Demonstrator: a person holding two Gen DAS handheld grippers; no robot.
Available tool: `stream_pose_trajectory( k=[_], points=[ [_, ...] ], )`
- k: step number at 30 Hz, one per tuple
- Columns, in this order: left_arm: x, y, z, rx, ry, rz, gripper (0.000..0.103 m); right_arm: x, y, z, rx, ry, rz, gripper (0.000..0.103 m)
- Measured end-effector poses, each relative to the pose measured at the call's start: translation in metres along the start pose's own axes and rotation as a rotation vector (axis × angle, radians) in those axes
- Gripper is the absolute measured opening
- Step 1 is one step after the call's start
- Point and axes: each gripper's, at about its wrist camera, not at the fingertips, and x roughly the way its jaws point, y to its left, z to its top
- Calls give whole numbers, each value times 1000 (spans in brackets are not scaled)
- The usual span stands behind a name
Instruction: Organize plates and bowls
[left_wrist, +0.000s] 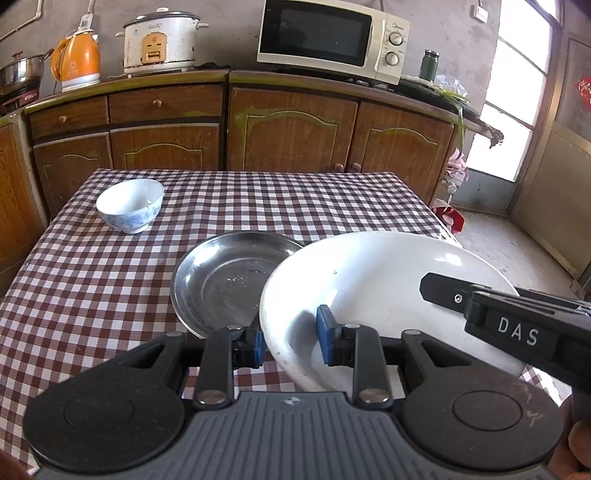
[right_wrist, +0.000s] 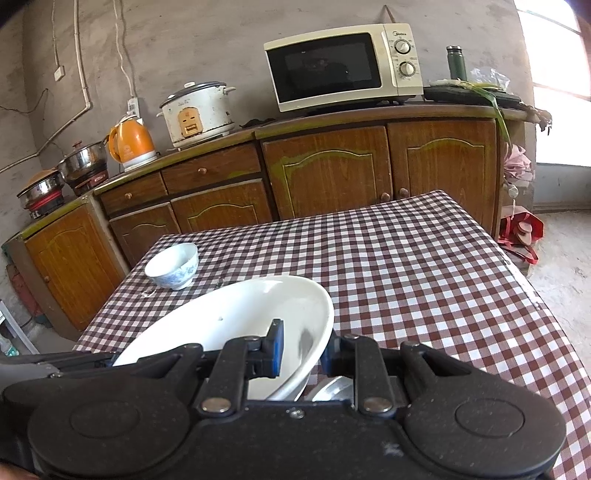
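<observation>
hiding much of the steel plate (left_wrist: 221, 280), white plate (left_wrist: 369, 280) sits clamped in both jaws.

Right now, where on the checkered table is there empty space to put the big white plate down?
Most room is the bare cloth on the table's right side, from the white plate to the far edge. A smaller patch lies between the blue-patterned bowl and the steel plate. It's crowded near the front, where both grippers clamp the white plate's rim, partly over the steel plate.
</observation>
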Motion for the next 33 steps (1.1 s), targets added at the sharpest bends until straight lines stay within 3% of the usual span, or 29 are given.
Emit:
stream_pose_trajectory(
  k=[33],
  points=[
    [15,-38,-16,66,38,-79,28,-22,-47,-22,71,2,-86,26]
  ],
)
